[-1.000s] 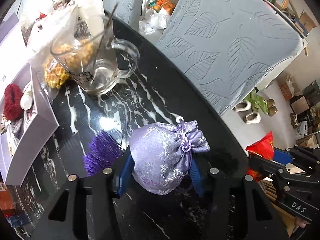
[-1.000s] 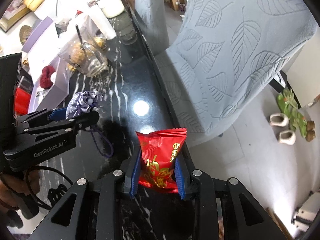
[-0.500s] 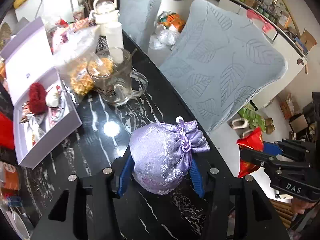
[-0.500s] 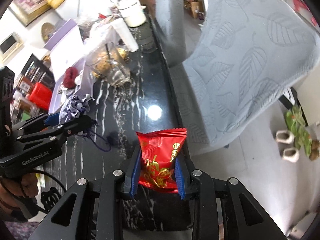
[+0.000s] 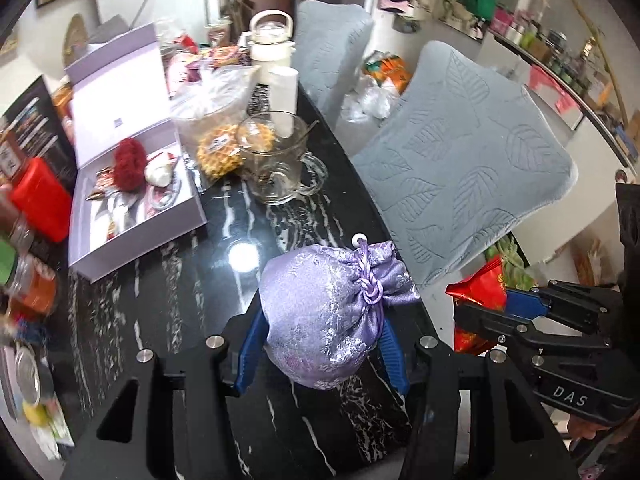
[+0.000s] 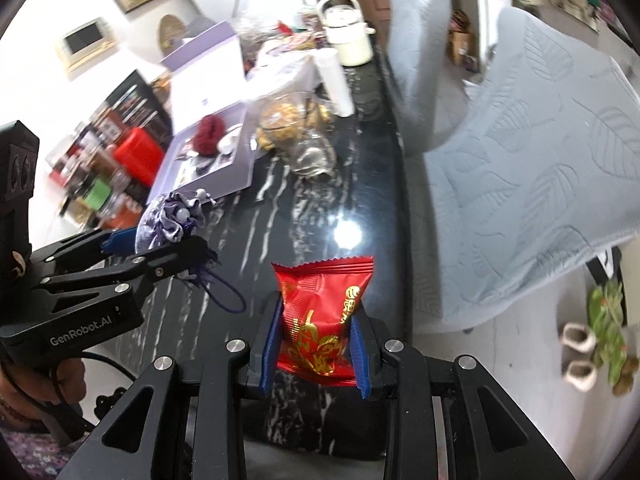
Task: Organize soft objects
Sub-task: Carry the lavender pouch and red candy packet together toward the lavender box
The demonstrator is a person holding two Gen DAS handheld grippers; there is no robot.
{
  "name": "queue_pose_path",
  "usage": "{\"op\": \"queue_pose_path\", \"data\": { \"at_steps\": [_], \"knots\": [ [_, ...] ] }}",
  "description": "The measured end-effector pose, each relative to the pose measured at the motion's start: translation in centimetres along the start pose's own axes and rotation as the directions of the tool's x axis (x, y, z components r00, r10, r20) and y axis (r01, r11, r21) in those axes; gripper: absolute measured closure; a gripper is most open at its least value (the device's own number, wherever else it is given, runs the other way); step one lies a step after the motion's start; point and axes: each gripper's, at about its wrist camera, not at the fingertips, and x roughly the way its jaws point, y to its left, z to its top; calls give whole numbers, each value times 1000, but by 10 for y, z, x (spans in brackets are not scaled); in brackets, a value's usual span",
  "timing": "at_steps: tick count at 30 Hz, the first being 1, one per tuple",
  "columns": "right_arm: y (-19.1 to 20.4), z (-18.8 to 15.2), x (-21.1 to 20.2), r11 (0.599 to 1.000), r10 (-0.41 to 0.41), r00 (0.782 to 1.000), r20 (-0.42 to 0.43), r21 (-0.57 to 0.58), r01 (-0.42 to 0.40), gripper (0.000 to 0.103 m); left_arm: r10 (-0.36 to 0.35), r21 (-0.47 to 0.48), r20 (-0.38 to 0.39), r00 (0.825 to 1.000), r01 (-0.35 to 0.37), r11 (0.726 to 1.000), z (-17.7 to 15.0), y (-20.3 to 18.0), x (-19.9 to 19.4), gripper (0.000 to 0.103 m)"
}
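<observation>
My left gripper (image 5: 320, 344) is shut on a lilac brocade drawstring pouch (image 5: 328, 312) and holds it above the black marble table (image 5: 180, 300). The pouch also shows in the right wrist view (image 6: 168, 220), with its purple cord hanging below. My right gripper (image 6: 316, 344) is shut on a red snack packet (image 6: 320, 316), held over the table's near edge. The packet shows at the right of the left wrist view (image 5: 480, 288). An open lilac box (image 5: 132, 200) with a dark red fluffy thing (image 5: 130, 162) inside lies at the far left.
A glass mug (image 5: 276, 164) and a waffle snack in a bag (image 5: 220, 152) stand beyond the box. A white kettle (image 5: 272, 44) stands at the back. Two grey leaf-pattern chairs (image 5: 460, 184) line the table's right side. A red box (image 5: 40, 200) and jars crowd the left edge.
Both grippers have risen well above the table with their loads. The pouch's tassel has lifted off the table. More of the box, kettle and room shows now.
</observation>
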Motion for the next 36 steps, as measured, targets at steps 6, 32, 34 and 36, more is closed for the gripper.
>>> {"op": "queue_pose_path", "data": {
  "at_steps": [6,32,34,36],
  "knots": [
    [14,-6,-6,995,42,999,-5,-88,-42,73,51,-56,27,998,-49,997,-17,3,-19,52],
    [105,-32,1,892,219,971,-101,-382,-241,73,254,-325,79,964,-216,921,-102,40,-93,52],
    [112,-29,5,882,225,968,-112,-400,-251,73,265,-348,78,961,-223,911,-105,47,-95,52],
    [119,-26,9,874,227,966,-120,-412,-257,73,269,-364,76,960,-224,904,-106,54,-96,52]
  ]
}}
